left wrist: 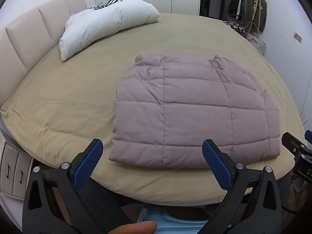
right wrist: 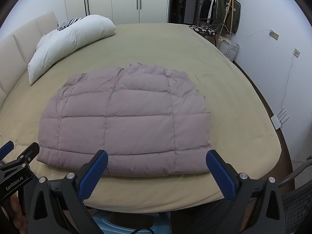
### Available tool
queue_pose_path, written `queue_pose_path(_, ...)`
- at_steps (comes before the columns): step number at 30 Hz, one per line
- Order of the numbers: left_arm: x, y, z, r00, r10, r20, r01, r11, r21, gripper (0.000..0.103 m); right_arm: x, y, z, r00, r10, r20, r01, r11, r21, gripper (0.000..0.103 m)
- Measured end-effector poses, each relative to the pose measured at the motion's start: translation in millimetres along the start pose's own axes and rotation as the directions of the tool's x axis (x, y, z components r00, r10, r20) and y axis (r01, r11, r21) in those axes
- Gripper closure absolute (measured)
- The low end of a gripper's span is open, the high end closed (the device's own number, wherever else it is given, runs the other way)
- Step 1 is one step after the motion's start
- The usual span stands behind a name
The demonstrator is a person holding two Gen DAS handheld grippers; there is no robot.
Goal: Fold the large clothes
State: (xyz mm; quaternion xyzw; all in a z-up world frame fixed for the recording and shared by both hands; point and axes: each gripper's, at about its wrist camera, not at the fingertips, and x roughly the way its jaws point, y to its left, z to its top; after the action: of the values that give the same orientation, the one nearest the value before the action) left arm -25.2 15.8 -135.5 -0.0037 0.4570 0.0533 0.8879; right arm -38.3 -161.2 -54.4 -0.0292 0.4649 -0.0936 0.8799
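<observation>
Khaki-tan sheeting covers the bed [left wrist: 78,101], the biggest thing in either view, stretched smooth with a padded beige headboard [left wrist: 29,39] along its far-left side and a white wardrobe [right wrist: 117,0] behind it. On the sheet, near the front edge, lies the mauve quilted down jacket [right wrist: 124,120], folded into a squarish puffy bundle with its collar end away from the cameras and no sleeves showing; it looks close to finished, though the far edge is rumpled and uneven. A long white pillow [left wrist: 105,25] rests by the headboard, well apart from the jacket, with a zebra-striped cloth [left wrist: 106,3] tucked behind it. Over by the wall stands a clothes rack [right wrist: 222,9] hung with dark garments. Both tools hang over the front edge of the bed, just short of the jacket and touching nothing: the left gripper [left wrist: 152,156] has its blue-padded jaws spread wide and empty, and the right gripper [right wrist: 157,165] is likewise wide apart and holds nothing. The main hazard from here, I judge, is the filling: down springs back, so any further fold could puff open once let go, and a pinch that catches only the top shell layer would drag that layer loose and spoil the stack beneath. The slick shell may also slip from the pads if gripped shallowly. Because the bundle sits near the bed's edge, a pull toward the person could slide it off.
</observation>
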Motion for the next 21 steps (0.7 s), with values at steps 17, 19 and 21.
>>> queue_pose_path(17,4.2,-2.8,-1.9,1.0,-0.001,-0.005,0.001,1.0,0.003,0.0,2.0,2.5,-1.4,1.0,0.002,-0.006,-0.002,1.0,0.001,0.0)
queue_pose_path(19,4.1,-2.8,-2.0,1.0,-0.001,-0.005,0.001,1.0,0.003,0.0,2.2,2.8,-1.8,1.0,0.003,-0.007,-0.003,1.0,0.001,0.0)
queue_pose_path(21,4.2,-2.8,-2.1,1.0,0.0,-0.006,0.0,1.0,0.003,0.0,2.2,3.1,-2.2,1.0,0.005,-0.006,-0.005,1.0,0.002,0.0)
